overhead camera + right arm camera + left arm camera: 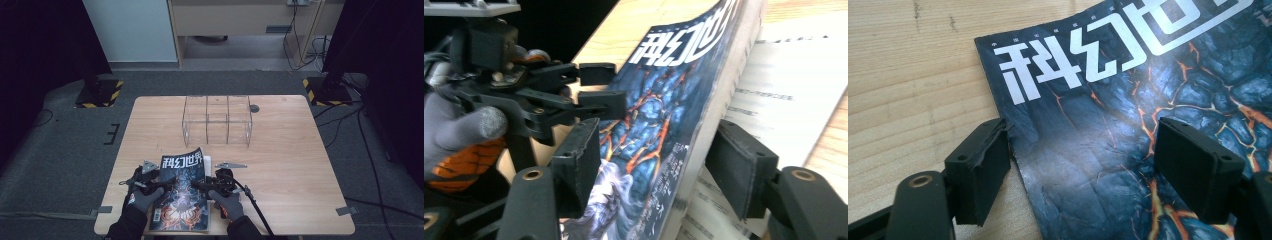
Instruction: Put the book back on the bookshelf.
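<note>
I see the magazine [184, 192] lying at the near edge of the wooden table [290, 170], dark lava-pattern cover up, between both gloved hands. Left gripper [1088, 165]: jaws wide apart, straddling the cover's left edge, one pad off on bare wood, one over the cover; nothing clamped. Right gripper [664, 170]: jaws wide apart either side of the raised spine edge, not closed on it. White sheet [784, 100] lies beneath. Clear acrylic divider box [216, 120] stands well apart, mid-table.

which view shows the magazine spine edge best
The right gripper view: the magazine spine edge runs between that tool's open jaws. The left gripper view shows the cover and opposite edge. The high view shows it whole, small.
</note>
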Action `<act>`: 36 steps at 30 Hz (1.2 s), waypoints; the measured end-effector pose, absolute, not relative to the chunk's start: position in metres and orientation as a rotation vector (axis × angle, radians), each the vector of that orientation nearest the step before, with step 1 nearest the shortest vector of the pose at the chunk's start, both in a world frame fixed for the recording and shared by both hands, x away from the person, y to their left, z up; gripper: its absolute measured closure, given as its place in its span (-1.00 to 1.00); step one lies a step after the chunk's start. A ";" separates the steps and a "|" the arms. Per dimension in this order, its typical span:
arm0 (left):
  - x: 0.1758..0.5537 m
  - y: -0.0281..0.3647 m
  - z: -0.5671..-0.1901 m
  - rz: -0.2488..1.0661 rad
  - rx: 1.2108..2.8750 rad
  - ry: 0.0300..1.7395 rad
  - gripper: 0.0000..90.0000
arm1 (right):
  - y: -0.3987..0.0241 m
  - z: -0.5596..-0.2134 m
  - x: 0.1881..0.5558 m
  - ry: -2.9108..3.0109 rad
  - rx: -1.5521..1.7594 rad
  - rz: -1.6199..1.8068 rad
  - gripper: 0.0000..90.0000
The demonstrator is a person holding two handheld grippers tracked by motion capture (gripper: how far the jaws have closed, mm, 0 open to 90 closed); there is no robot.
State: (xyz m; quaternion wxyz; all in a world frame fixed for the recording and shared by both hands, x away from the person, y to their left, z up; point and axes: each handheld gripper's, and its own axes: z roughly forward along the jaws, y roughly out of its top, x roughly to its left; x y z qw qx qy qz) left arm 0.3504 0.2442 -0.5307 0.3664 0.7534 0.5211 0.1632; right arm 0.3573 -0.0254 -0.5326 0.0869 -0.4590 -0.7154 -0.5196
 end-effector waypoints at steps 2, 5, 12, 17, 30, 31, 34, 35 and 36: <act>0.350 0.244 -0.531 0.419 1.936 1.340 -0.52 | -0.020 -0.535 0.358 -2.241 -1.392 -1.453 -0.13; 0.351 0.245 -0.531 0.416 1.931 1.341 -0.52 | -0.016 -0.537 0.358 -2.289 -1.380 -1.426 -0.12; 0.351 0.246 -0.531 0.408 1.926 1.341 -0.53 | -0.016 -0.535 0.363 -2.344 -1.399 -1.366 0.29; 0.351 0.246 -0.531 0.398 1.920 1.338 -0.54 | -0.018 -0.535 0.364 -2.347 -1.425 -1.349 0.48; 0.351 0.258 -0.522 0.370 1.836 1.356 -0.52 | -0.022 -0.526 0.359 -2.334 -1.348 -1.467 0.83; 0.350 0.259 -0.521 0.367 1.826 1.353 -0.52 | -0.022 -0.525 0.358 -2.339 -1.339 -1.478 0.84; 0.348 0.261 -0.518 0.375 1.815 1.348 -0.53 | -0.023 -0.522 0.355 -2.339 -1.325 -1.505 0.86; 0.348 0.262 -0.517 0.376 1.815 1.346 -0.53 | -0.024 -0.521 0.355 -2.345 -1.315 -1.517 0.86; 0.347 0.262 -0.516 0.374 1.809 1.343 -0.54 | -0.025 -0.520 0.354 -2.345 -1.314 -1.527 0.86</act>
